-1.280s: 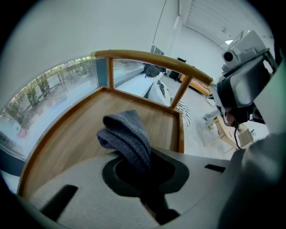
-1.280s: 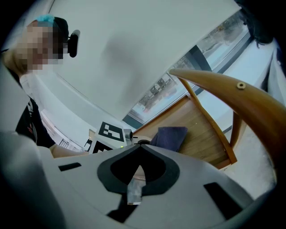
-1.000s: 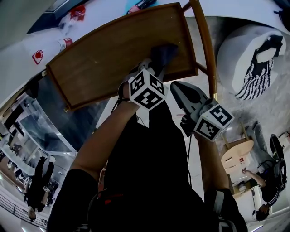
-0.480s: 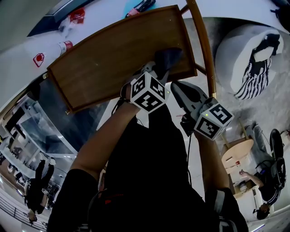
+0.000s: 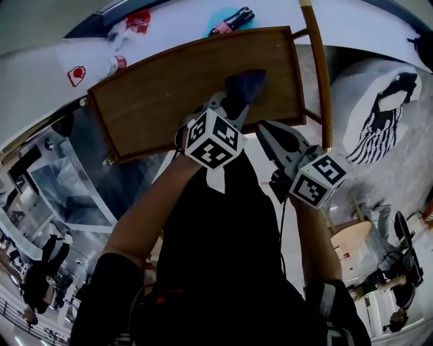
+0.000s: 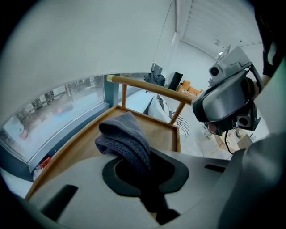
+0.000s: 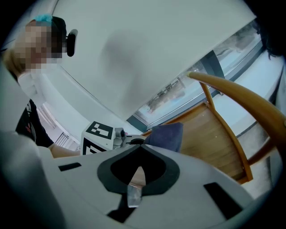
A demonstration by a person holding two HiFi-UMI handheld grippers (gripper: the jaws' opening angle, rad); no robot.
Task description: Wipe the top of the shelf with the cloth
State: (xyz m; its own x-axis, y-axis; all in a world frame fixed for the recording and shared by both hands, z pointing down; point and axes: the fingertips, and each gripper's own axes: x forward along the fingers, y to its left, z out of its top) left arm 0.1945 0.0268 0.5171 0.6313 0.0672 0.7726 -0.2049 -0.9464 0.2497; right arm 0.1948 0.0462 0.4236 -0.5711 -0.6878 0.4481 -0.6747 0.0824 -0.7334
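Observation:
The shelf's brown wooden top (image 5: 162, 94) with a raised rim lies at the top of the head view. A dark grey knitted cloth (image 5: 245, 86) rests on its right part, near the front edge. My left gripper (image 5: 229, 107) is shut on the cloth (image 6: 127, 143), which bunches up out of the jaws over the wooden top (image 6: 154, 127). My right gripper (image 5: 269, 134) hangs just off the shelf's front right corner, shut with nothing in it. In the right gripper view the cloth (image 7: 166, 134) and the left gripper's marker cube (image 7: 99, 133) show beyond my shut right gripper (image 7: 135, 181).
A curved wooden rail (image 5: 319, 74) runs along the shelf's right side. Behind the shelf is a white surface with a red-labelled bottle (image 5: 111, 65) and a dark bottle (image 5: 230, 20). A white cushion with striped fabric (image 5: 382, 115) lies at right. Glass panels (image 5: 67, 182) are at left.
The left gripper and the cloth have slid a little leftward across the shelf top. The head view has shifted, so the shelf sits lower and further right. The right gripper has barely moved.

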